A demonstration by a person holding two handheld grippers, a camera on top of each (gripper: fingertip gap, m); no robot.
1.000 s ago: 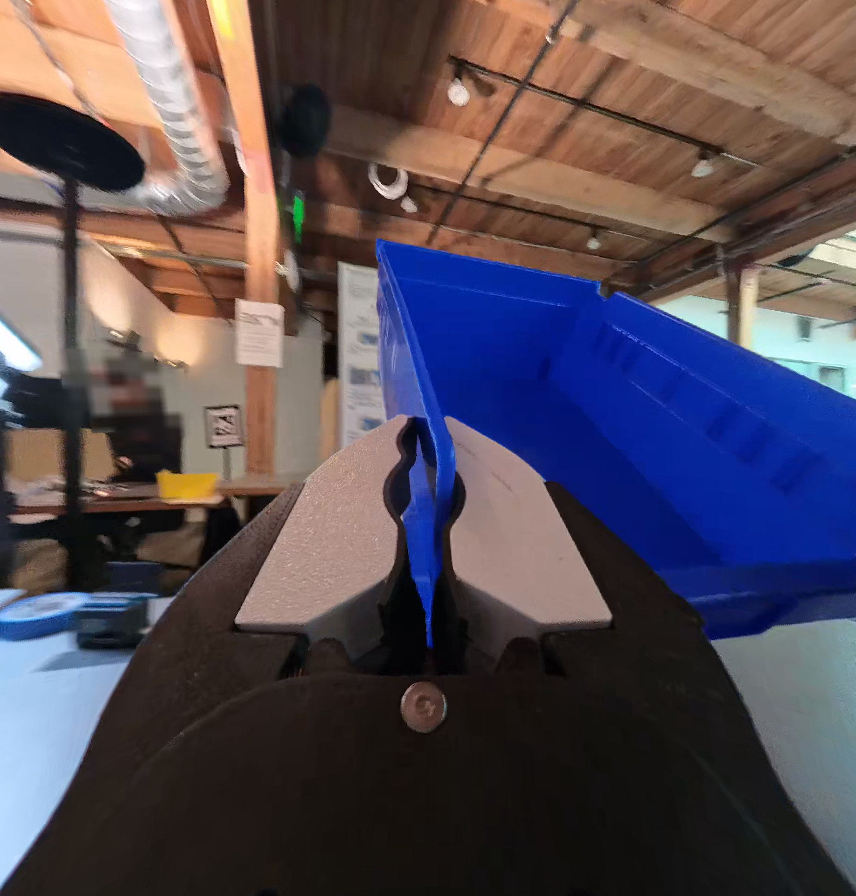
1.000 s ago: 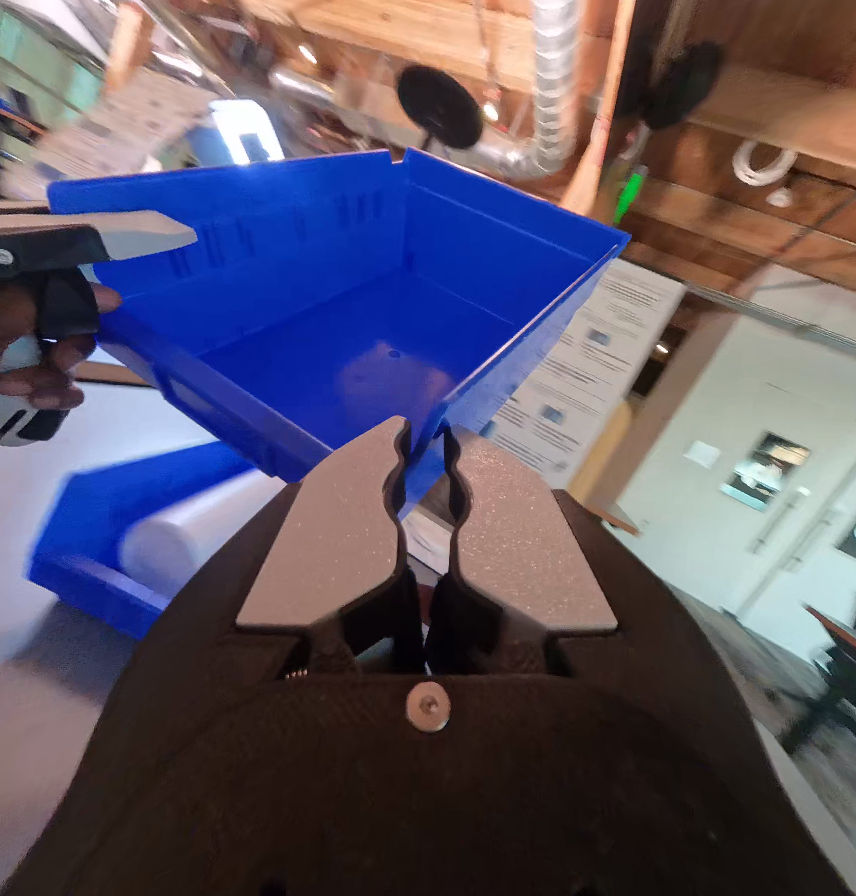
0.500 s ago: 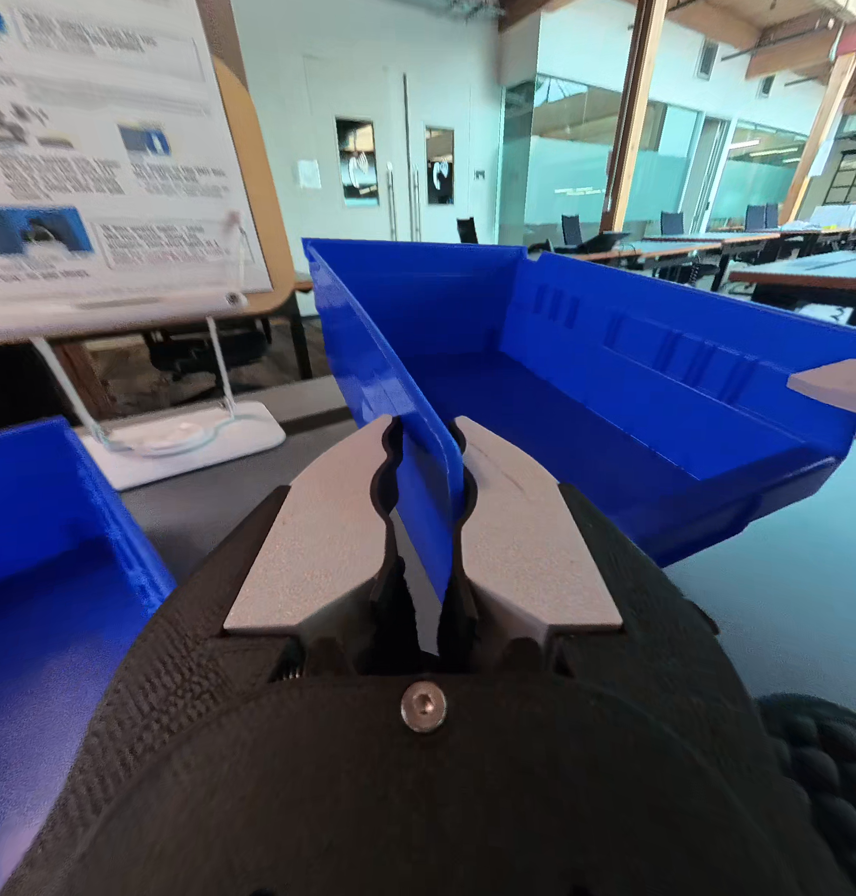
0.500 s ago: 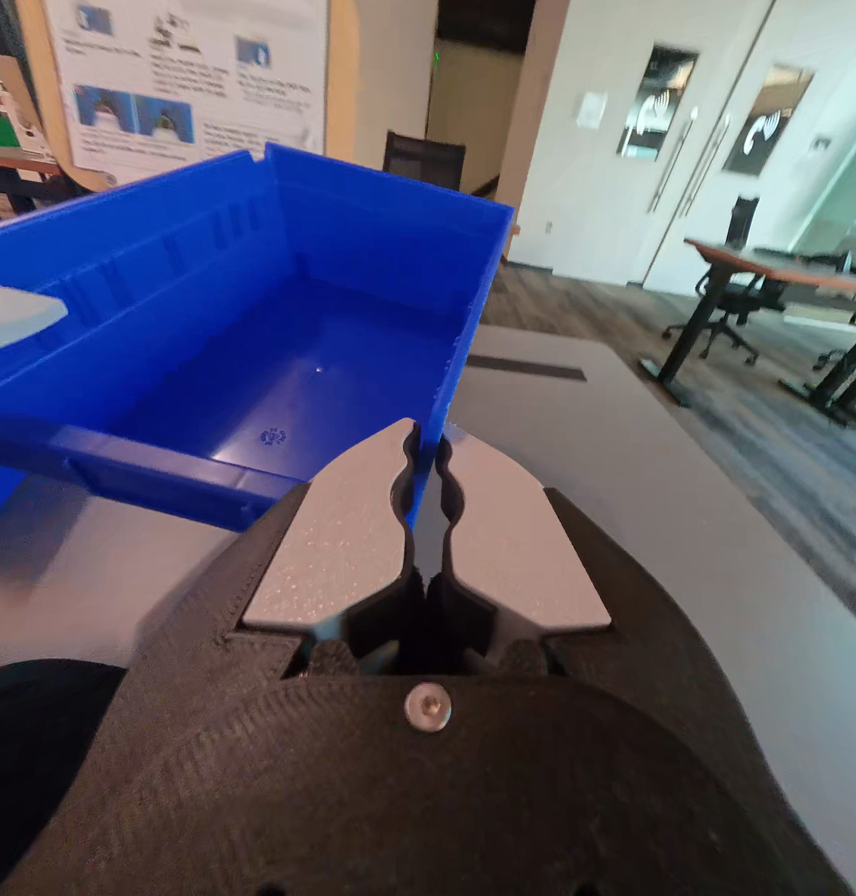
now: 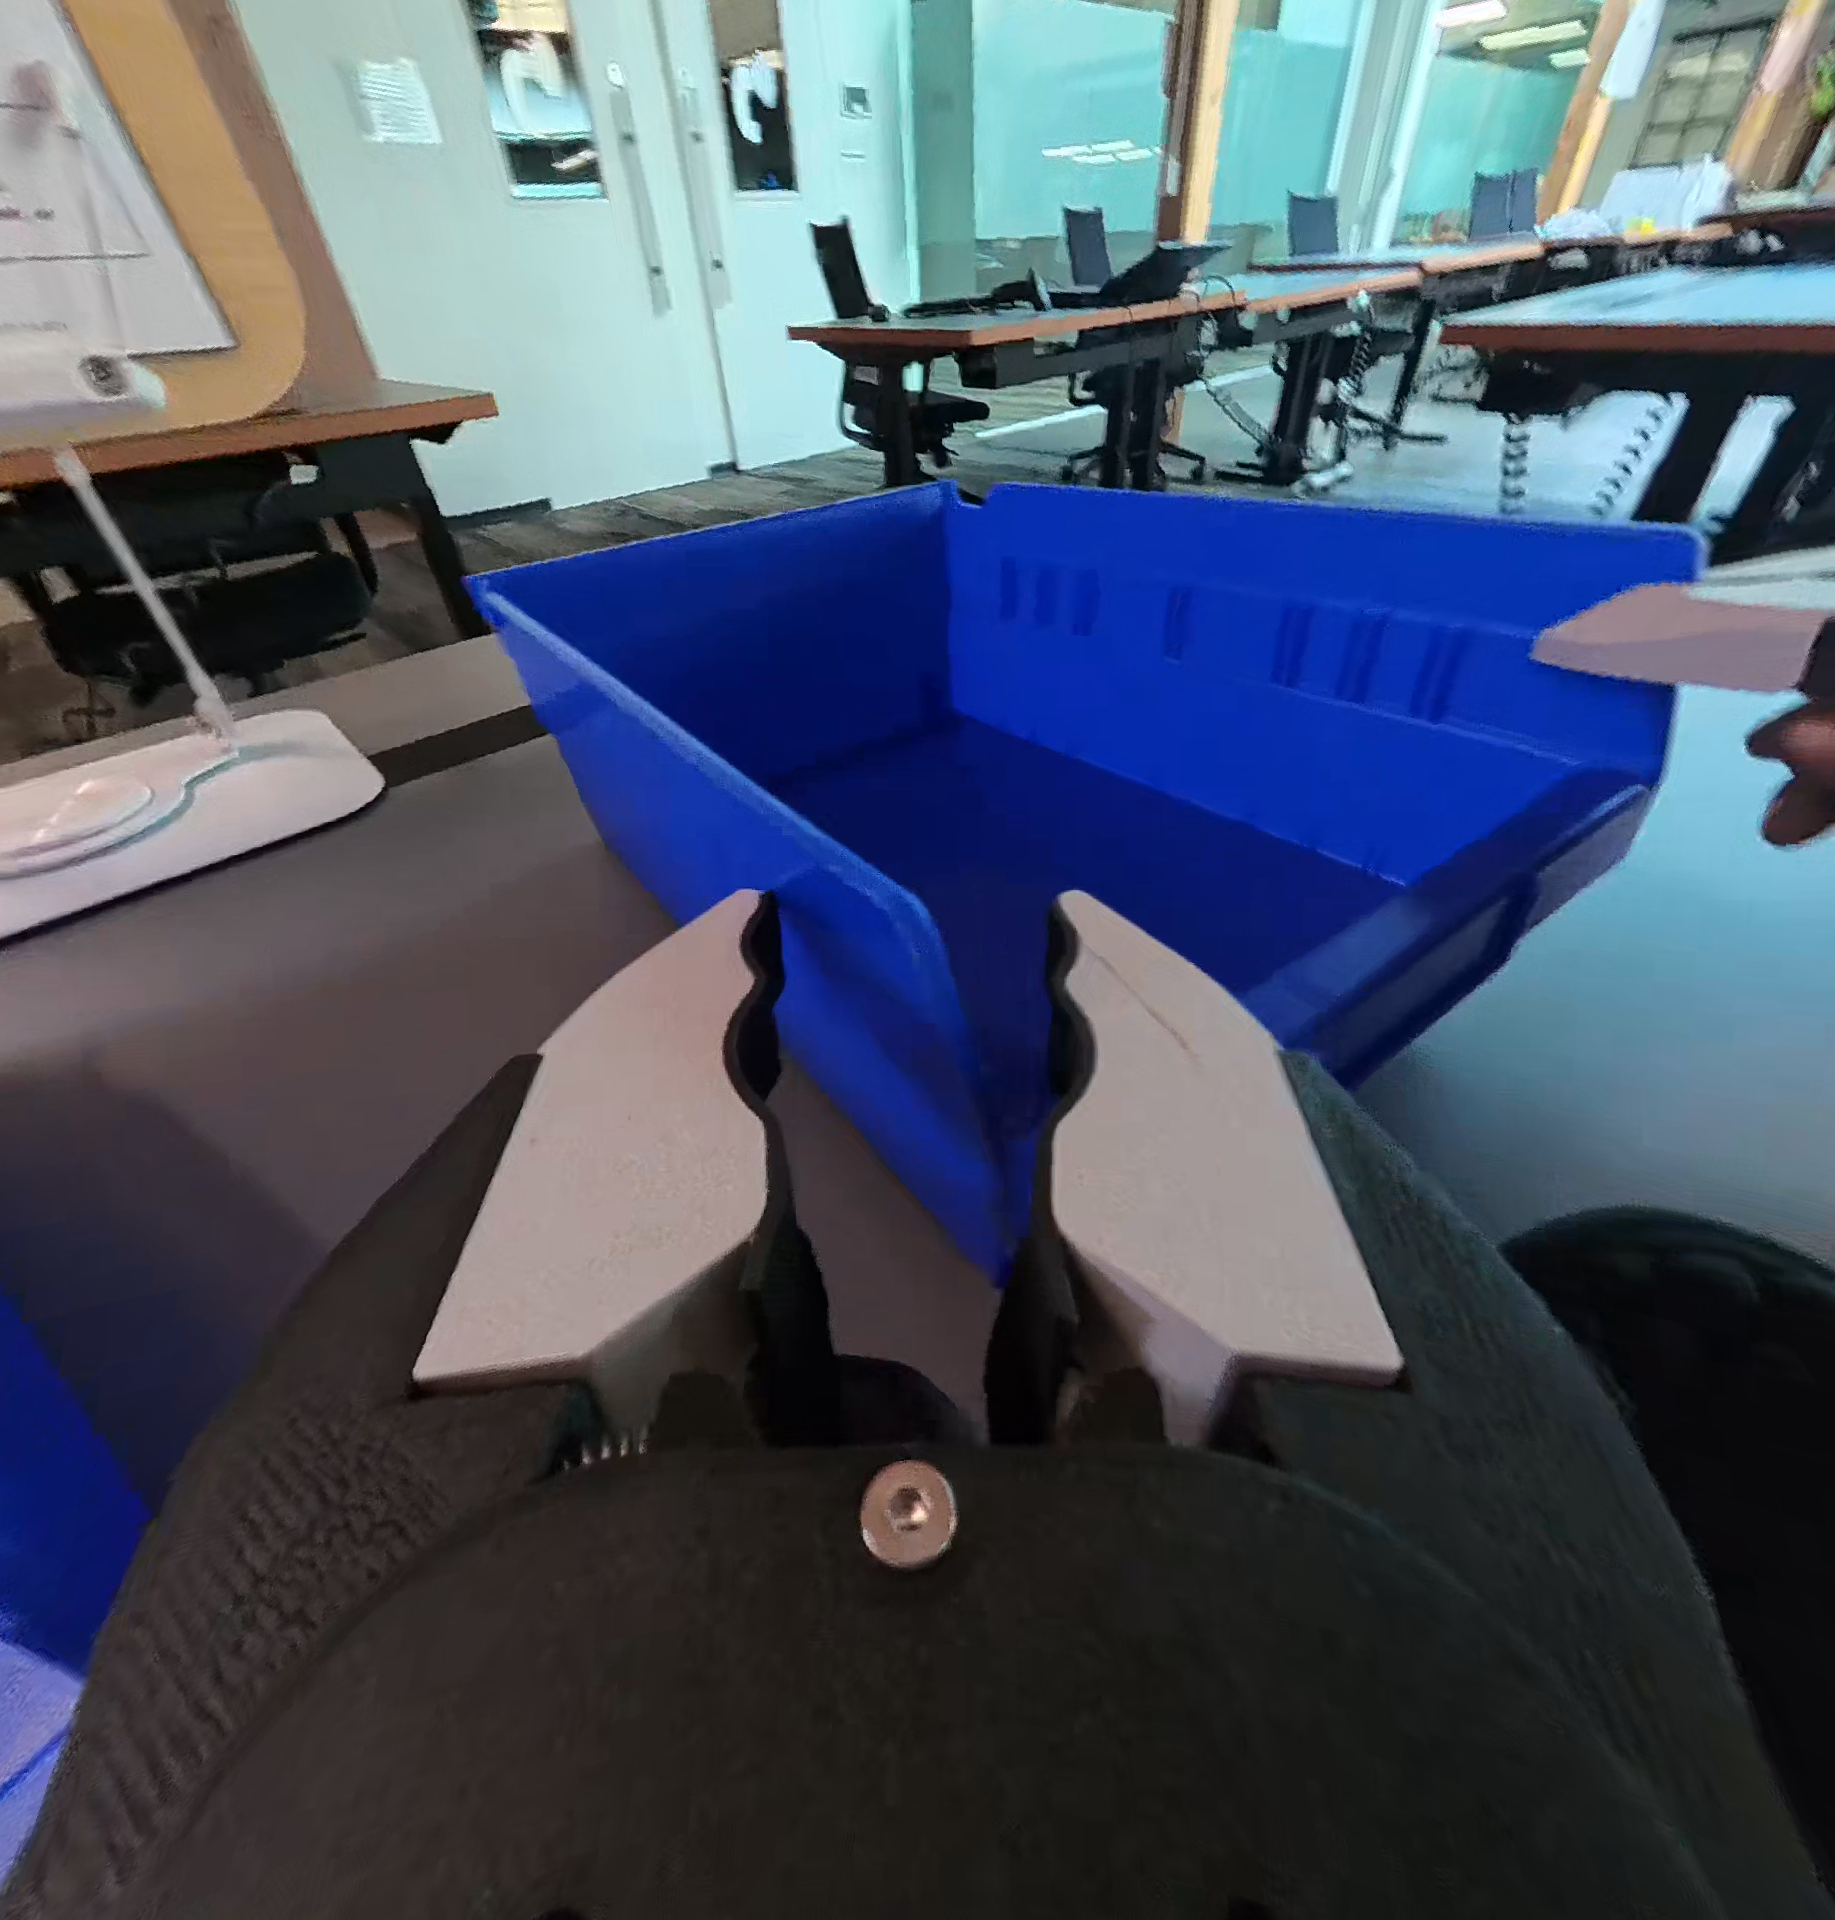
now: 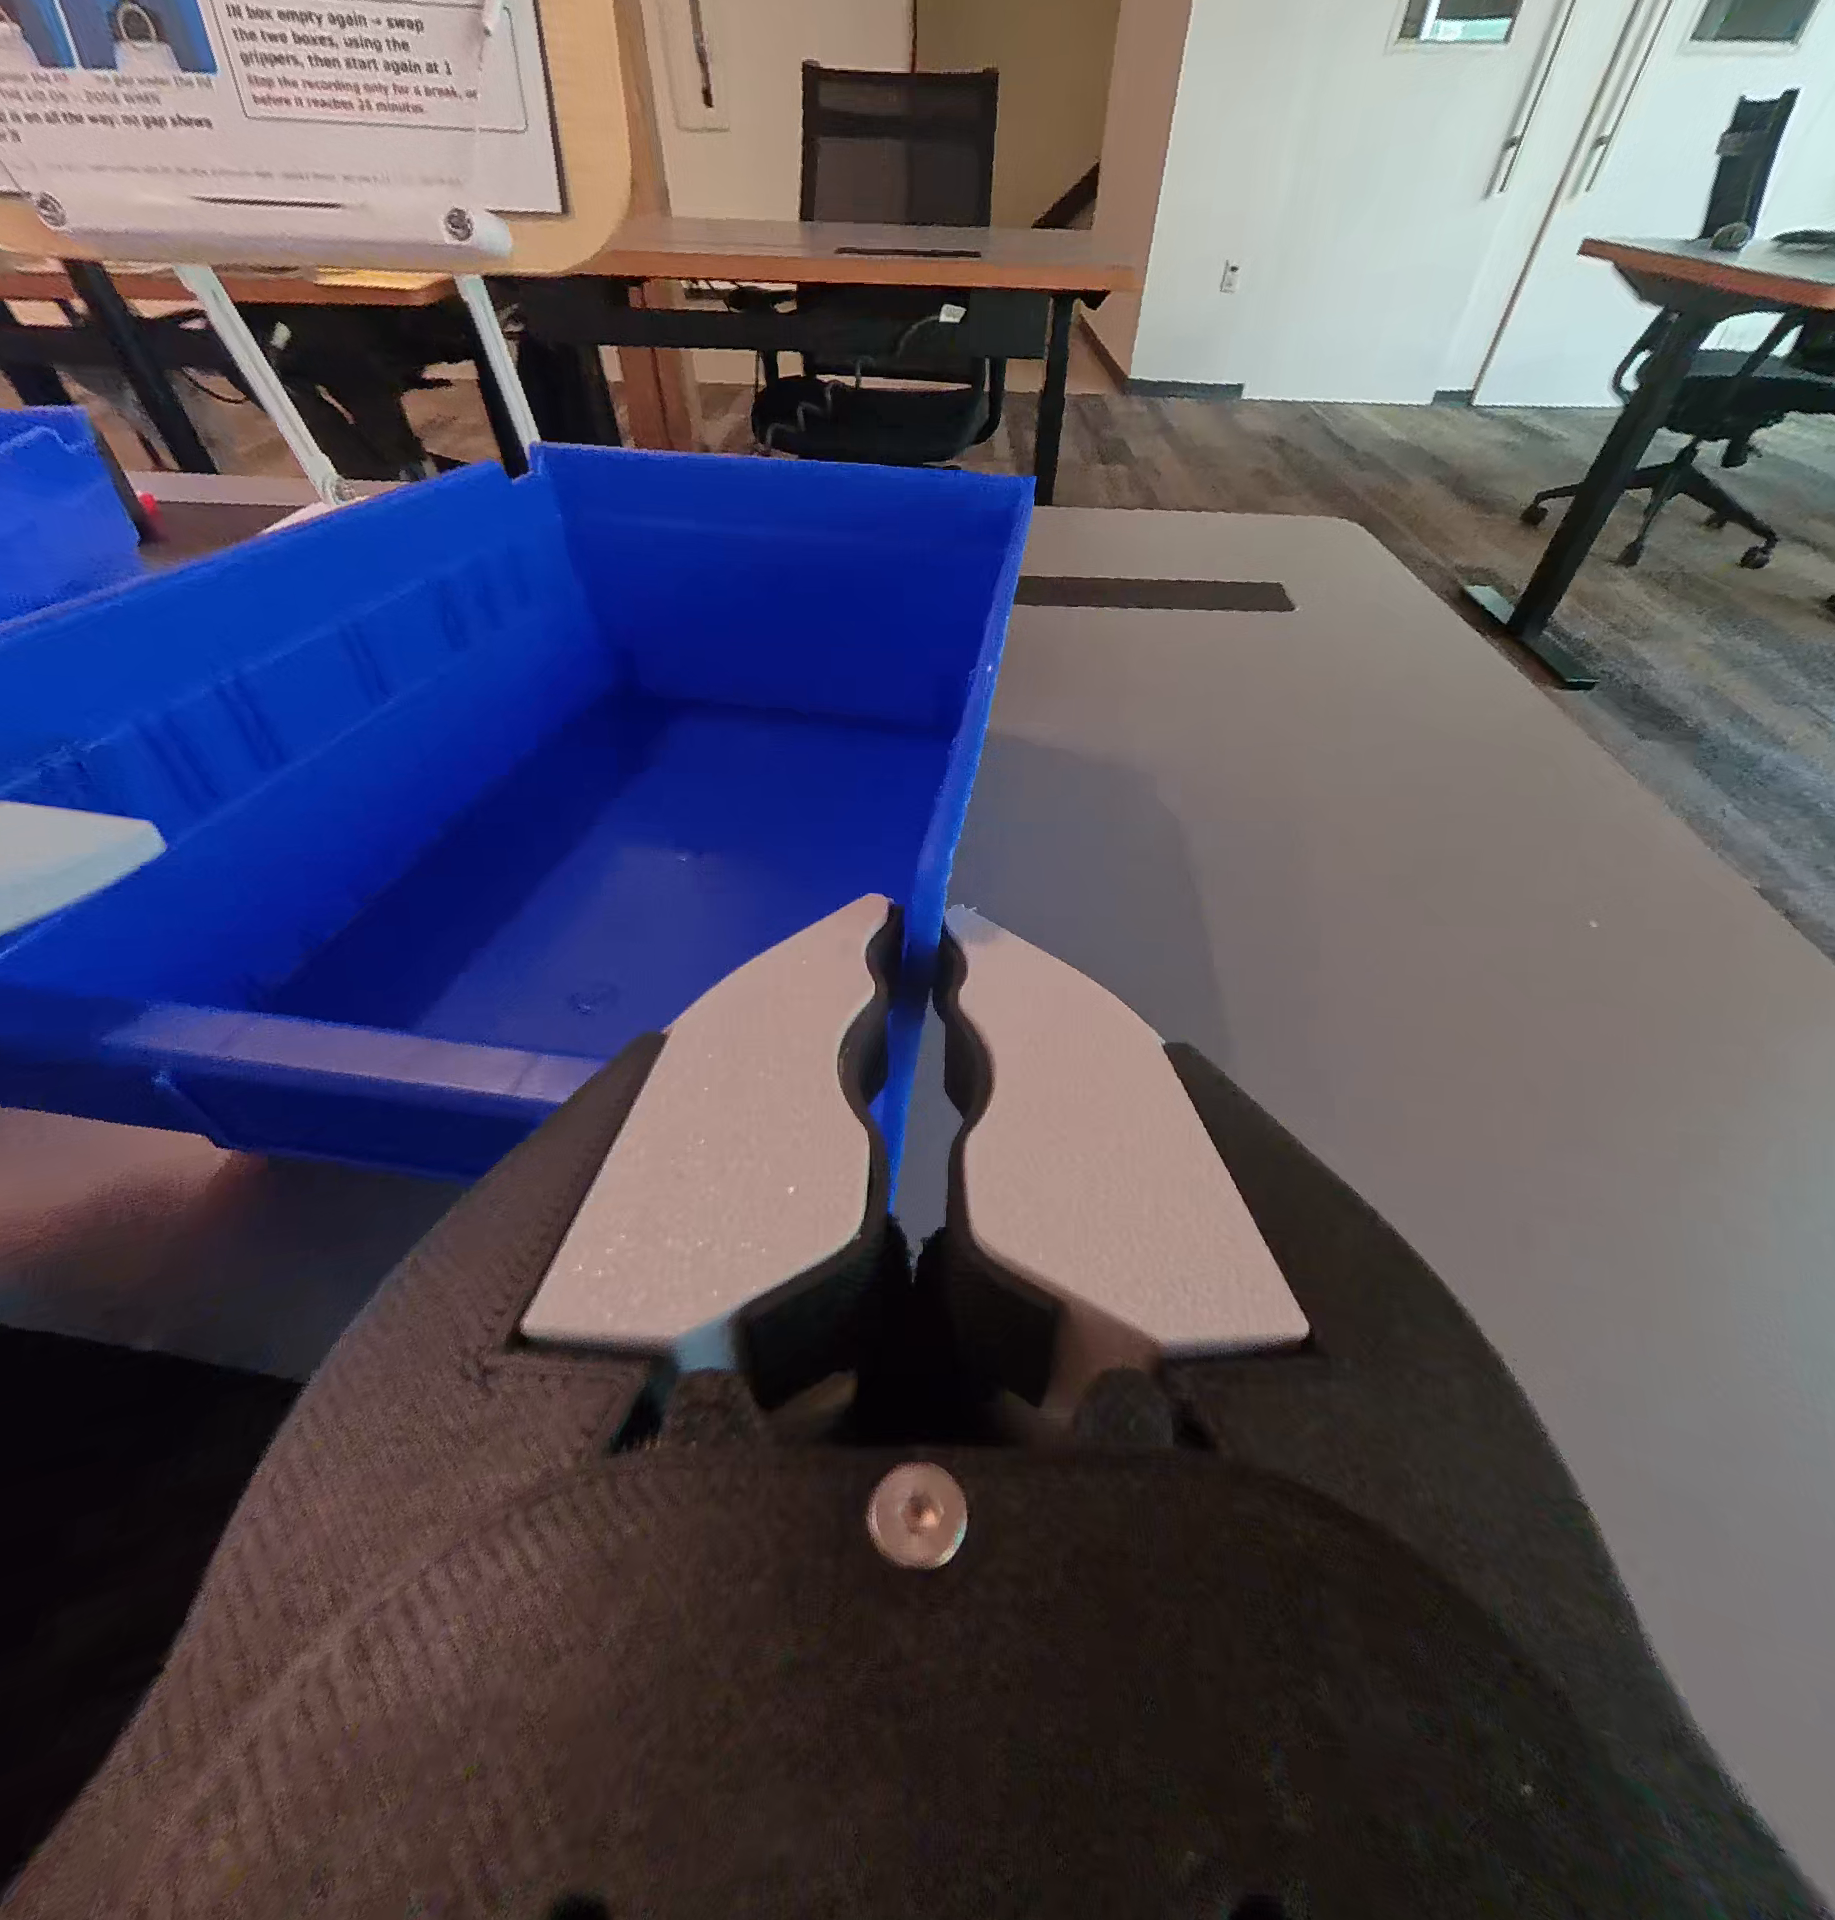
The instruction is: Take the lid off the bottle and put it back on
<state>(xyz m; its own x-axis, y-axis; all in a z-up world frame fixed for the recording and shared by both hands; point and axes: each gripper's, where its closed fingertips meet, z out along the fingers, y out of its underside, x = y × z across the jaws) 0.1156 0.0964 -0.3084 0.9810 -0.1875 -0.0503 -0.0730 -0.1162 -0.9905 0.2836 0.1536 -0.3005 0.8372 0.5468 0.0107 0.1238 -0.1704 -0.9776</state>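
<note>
Blue bin (image 5: pixel 1152 727): open-topped plastic storage bin, empty, resting on the dark grey tabletop (image 6: pixel 1360 883); serves here as the landmark. Slotted ribs run along the inside of one long wall. No bottle or lid shows in either view, inside the bin or around it.

Left gripper (image 5: pixel 908 914): grey fingers on a black textured body, set at the bin's near corner. Jaws spread apart, straddling the rounded end of the bin's side wall; the wall sits between them, close to the right-hand finger, with a clear gap on the other side. Not clamped.

Right gripper (image 6: pixel 918 920): same build, at the opposite near corner of the bin. Jaws drawn in on the thin upright edge of the bin's side wall, which runs between the fingers. In the left wrist view its grey fingertip (image 5: pixel 1671 634) shows by the bin's far right corner, with part of a hand (image 5: pixel 1817 769) below it.

Second blue bin (image 6: pixel 30 509): beyond the landmark bin's left side, only partly in frame.

Document stand (image 5: pixel 134 800): white base on the tabletop, left of the bin, carrying a printed sheet (image 6: pixel 258 94) on thin arms.

Background, beyond the bin: wood-topped desks (image 6: pixel 851 249), black office chairs (image 6: pixel 892 312), white doors, glass partitions.
</note>
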